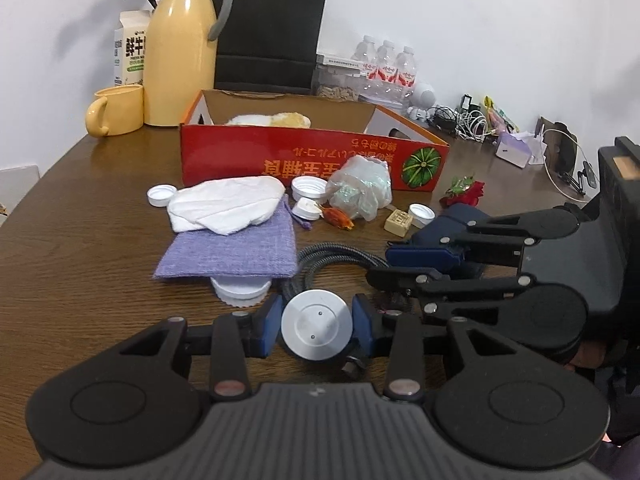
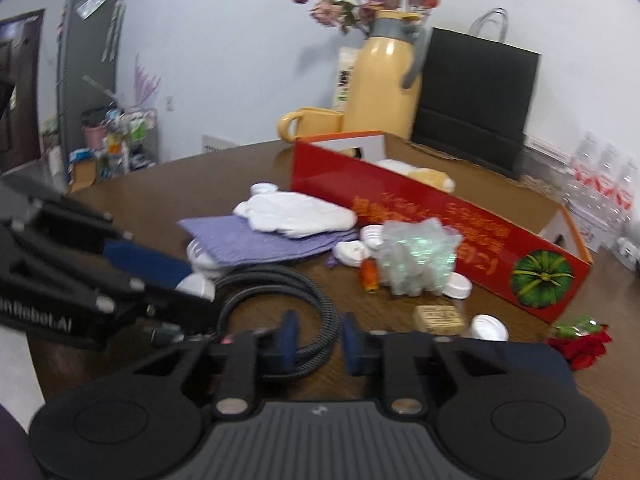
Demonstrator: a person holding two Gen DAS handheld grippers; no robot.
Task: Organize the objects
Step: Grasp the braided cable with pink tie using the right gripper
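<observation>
My left gripper (image 1: pixel 318 330) is shut on a white round lid (image 1: pixel 318 325), held just above the table; it also shows in the right wrist view (image 2: pixel 196 286). My right gripper (image 2: pixel 318 342) stands slightly open around a coiled black braided cable (image 2: pixel 276 288), pads either side of one loop. It shows at the right of the left wrist view (image 1: pixel 416 258). The red cardboard box (image 1: pixel 312 160) stands behind, holding a plush toy (image 1: pixel 272 120). On the table lie a white cloth (image 1: pixel 228 206), a purple pouch (image 1: pixel 232 250) and several white lids.
A crumpled plastic bag (image 1: pixel 360 190), small tan block (image 1: pixel 398 222), orange item (image 1: pixel 340 218) and red flower (image 1: pixel 464 194) lie before the box. Yellow thermos (image 1: pixel 180 56), mug (image 1: pixel 114 110), black bag (image 1: pixel 268 36) and water bottles (image 1: pixel 386 68) stand behind.
</observation>
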